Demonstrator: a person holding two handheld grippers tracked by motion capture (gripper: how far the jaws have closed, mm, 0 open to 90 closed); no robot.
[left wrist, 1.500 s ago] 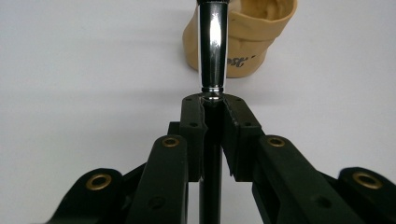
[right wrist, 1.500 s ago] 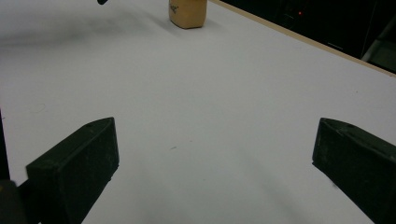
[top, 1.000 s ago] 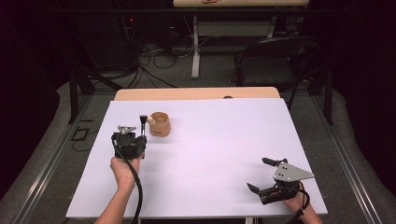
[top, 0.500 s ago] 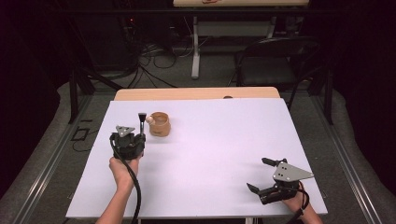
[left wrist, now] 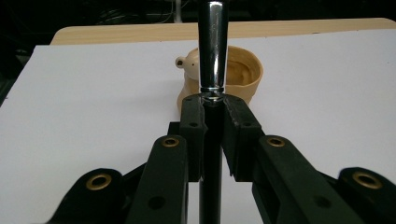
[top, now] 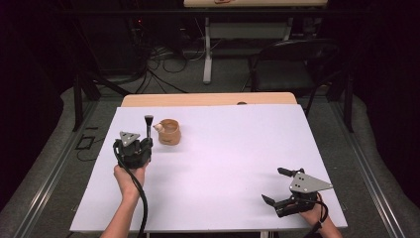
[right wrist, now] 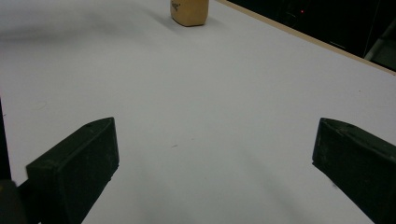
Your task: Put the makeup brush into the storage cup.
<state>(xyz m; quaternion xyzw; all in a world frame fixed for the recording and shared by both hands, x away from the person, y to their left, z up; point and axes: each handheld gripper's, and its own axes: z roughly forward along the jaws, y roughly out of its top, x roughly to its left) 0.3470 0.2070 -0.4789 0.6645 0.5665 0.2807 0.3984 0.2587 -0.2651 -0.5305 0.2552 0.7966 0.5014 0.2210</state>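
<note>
Chrome-collared brush [left wrist: 212, 51] stands upright, pinched between the left fingers [left wrist: 212, 116], poised just short of the wooden cup [left wrist: 243, 74] beyond them, likely for dropping in; right fingers [right wrist: 210, 158] idle, spread wide.

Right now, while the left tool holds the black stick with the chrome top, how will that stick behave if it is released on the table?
The stick looks stiff: it stands straight in the left tool. Being round and slim, it would probably tip over and roll. Its polished chrome surface may also be slippery. The wooden cup close by could stop it.
</note>
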